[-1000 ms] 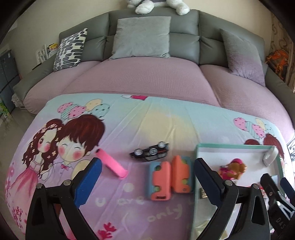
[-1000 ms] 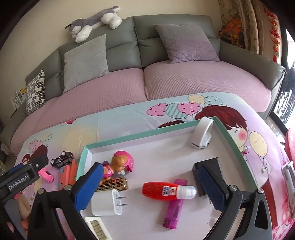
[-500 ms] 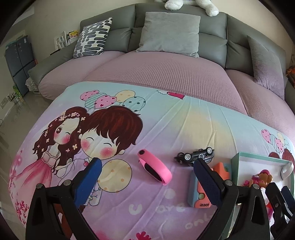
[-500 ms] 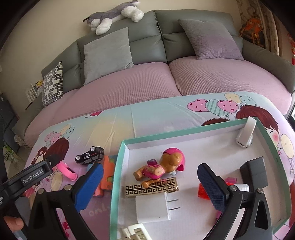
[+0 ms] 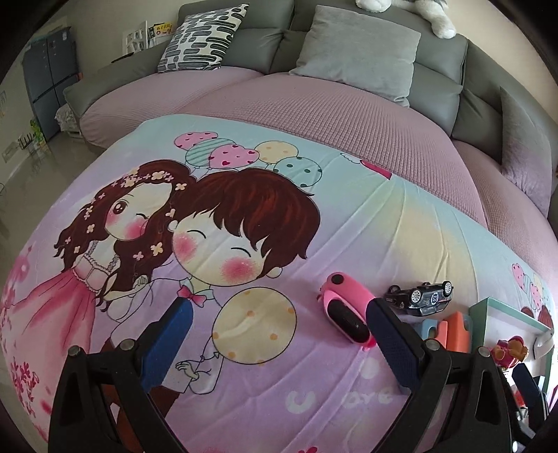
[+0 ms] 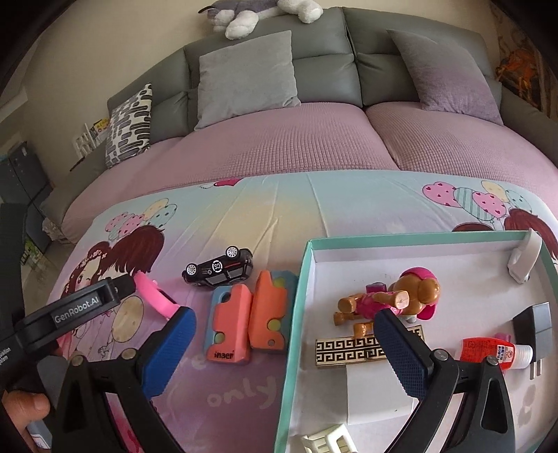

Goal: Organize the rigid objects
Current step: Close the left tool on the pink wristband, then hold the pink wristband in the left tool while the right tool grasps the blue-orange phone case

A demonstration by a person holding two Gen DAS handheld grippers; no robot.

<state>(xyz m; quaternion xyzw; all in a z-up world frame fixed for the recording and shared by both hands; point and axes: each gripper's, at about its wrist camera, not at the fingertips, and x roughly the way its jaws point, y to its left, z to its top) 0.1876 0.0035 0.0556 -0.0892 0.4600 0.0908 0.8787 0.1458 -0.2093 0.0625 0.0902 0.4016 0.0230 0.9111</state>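
A pink wristband point(image 5: 345, 310) lies on the cartoon cloth, just inside my left gripper's right finger. My left gripper point(image 5: 279, 334) is open and empty. A black toy car point(image 6: 218, 269) lies upside down behind an orange and blue block toy point(image 6: 249, 315). The car also shows in the left wrist view point(image 5: 420, 296). A teal-rimmed tray point(image 6: 296, 313) holds a pup figure point(image 6: 394, 299), a gold patterned bar point(image 6: 348, 350), a white charger point(image 6: 376, 390), a red glue bottle point(image 6: 488, 352) and a black adapter point(image 6: 533, 324). My right gripper point(image 6: 286, 345) is open and empty above the tray's left wall.
A grey sofa with a pink cover point(image 6: 314, 146) and cushions stands behind the cloth-covered surface. A white clip point(image 6: 525, 261) leans in the tray's far right corner. A plush dog point(image 6: 258, 12) lies on the sofa back. The left gripper body point(image 6: 69, 313) shows in the right wrist view.
Both grippers have swung left. The wristband has come to my left gripper's right finger. My right gripper has moved from over the tray's middle to its left wall.
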